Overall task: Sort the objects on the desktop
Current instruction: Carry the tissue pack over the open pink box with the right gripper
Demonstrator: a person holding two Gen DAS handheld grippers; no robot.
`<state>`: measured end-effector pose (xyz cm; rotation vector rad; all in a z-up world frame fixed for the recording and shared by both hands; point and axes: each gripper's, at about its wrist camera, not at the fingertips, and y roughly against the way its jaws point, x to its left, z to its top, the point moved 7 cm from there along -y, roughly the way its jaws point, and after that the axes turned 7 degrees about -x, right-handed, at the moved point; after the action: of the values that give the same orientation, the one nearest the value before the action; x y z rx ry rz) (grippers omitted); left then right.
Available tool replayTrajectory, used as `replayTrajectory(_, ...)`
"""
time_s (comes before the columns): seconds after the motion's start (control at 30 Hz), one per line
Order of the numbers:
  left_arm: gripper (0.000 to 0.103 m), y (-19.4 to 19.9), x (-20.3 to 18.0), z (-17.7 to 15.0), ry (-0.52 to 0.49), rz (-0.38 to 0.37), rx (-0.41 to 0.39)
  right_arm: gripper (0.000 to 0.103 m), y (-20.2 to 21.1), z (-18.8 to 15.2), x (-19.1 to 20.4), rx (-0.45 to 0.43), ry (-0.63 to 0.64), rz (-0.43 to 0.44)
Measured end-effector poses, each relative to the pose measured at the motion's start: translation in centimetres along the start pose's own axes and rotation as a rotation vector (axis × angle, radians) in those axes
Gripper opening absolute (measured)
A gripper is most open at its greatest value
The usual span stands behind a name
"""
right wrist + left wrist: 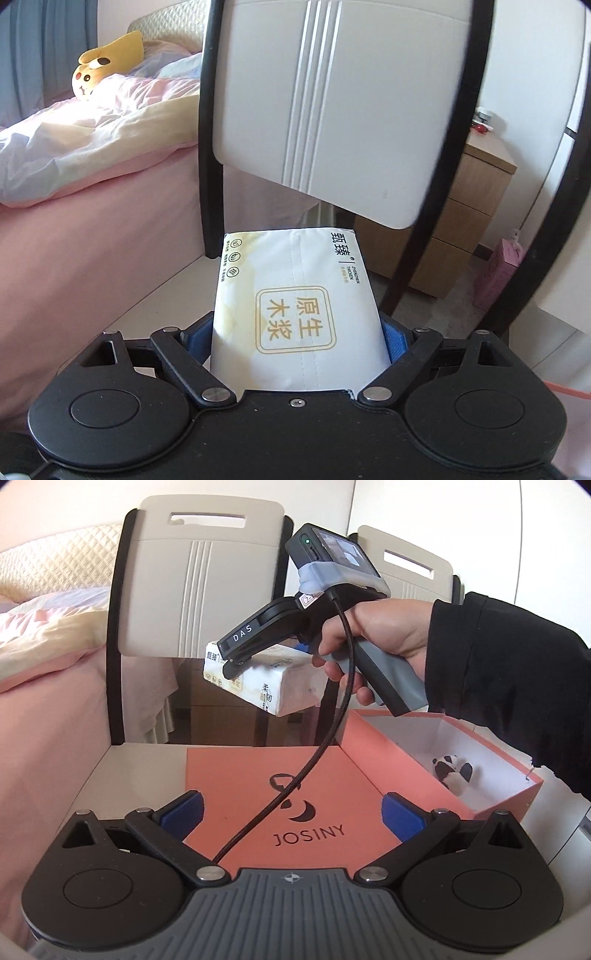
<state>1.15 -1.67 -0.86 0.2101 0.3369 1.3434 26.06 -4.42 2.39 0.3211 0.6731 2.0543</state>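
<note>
Your right gripper (299, 339) pinches the tissue pack (295, 314), blue pads (397, 341) pressed on both long sides; the pack juts forward from the jaws, printed face up. From the left wrist view, the same right gripper (236, 661) holds the tissue pack (266, 683) in the air, clear of the table, tilted, in front of the chair back (195, 587). Your right hand (376, 642) wraps the grey handle, and a braided cable (295, 775) hangs from it across the view. Your left gripper (291, 812) is spread wide with nothing between the fingers, hovering over the orange lid (314, 775) marked JOSINY, which lies flat on the white table (140, 771). Just right of the lid sits the open orange box (491, 760), white inside, with a small panda toy (452, 771) on its floor. Only the right wrist view shows the yellow plush (99, 70) on the pink bed (92, 206) and the wooden drawers (454, 236) behind the chair; the box and lid show only in the left view.
</note>
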Motion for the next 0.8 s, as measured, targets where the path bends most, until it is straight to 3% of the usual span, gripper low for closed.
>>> replayTrajectory(0.5,0.103,0.4,-11.7,0.9,-0.151,-0.135,-0.018,0.086,12.4,-5.2,-13.0,-0.061,-0.114,-0.143)
replayTrajectory(0.8,0.103,-0.5,-14.8,-0.4,-0.177,-0.212,-0.015,0.086,17.7,-10.1,-20.3,-0.04,-0.172,-0.289)
